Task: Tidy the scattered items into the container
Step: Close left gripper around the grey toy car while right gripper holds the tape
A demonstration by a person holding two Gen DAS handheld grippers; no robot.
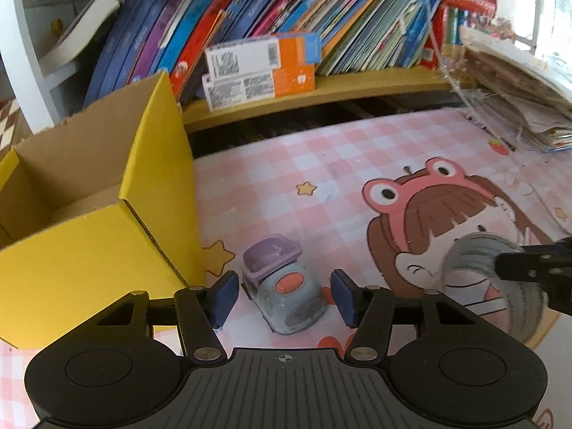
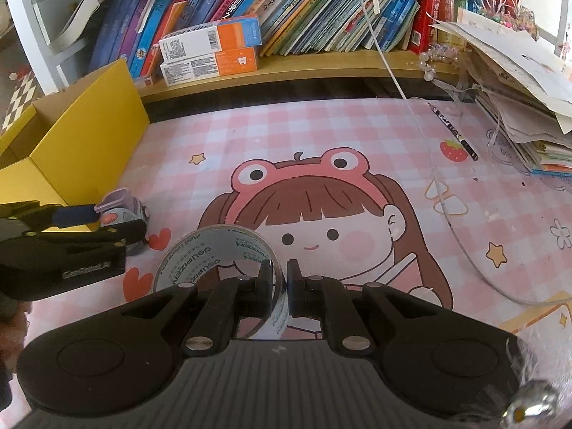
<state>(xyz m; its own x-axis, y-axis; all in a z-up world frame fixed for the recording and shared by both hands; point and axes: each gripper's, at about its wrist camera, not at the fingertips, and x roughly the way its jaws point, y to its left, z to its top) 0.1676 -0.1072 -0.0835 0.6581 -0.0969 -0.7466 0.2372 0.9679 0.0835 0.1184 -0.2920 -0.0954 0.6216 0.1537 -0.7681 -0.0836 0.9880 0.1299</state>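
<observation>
A small grey-blue toy car (image 1: 282,286) with a purple roof and an orange button stands on the pink checked mat, just right of the yellow cardboard box (image 1: 71,279). My left gripper (image 1: 284,296) is open and straddles the car, its blue pads close to each side with thin gaps showing. In the right wrist view my right gripper (image 2: 282,286) is shut on the wall of a clear tape roll (image 2: 200,257), held upright just above the mat. The car (image 2: 121,214) and the box (image 2: 89,136) lie to its left.
A low wooden shelf (image 1: 321,89) packed with books and two white-and-orange cartons runs along the back. A messy stack of papers (image 2: 518,107) sits at the right. A pencil (image 2: 454,132) and a white cable (image 2: 439,186) lie on the mat.
</observation>
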